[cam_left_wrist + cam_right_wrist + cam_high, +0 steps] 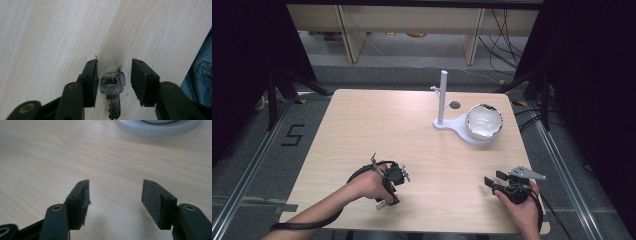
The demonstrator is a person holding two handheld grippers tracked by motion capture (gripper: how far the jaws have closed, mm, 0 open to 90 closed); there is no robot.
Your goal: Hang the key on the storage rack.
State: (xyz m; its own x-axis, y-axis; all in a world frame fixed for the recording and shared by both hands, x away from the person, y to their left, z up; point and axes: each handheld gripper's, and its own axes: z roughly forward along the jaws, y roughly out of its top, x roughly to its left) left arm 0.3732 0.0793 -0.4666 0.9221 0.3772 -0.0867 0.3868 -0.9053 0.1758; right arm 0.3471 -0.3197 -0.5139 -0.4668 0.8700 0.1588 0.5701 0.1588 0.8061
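Two keys (112, 86) on a small ring lie flat on the pale wooden counter (362, 130), near its front edge at the person's left, right between the jaws of the left hand-held gripper (113, 80), which stands partly open with both pads clear of the metal, so it has hold of nothing. The right hand-held gripper (115, 200) rests low over the counter at the front right, jaws wide apart and empty, well apart from the white stand (447, 122) with its upright post and the white bowl (484, 121) at the far right.
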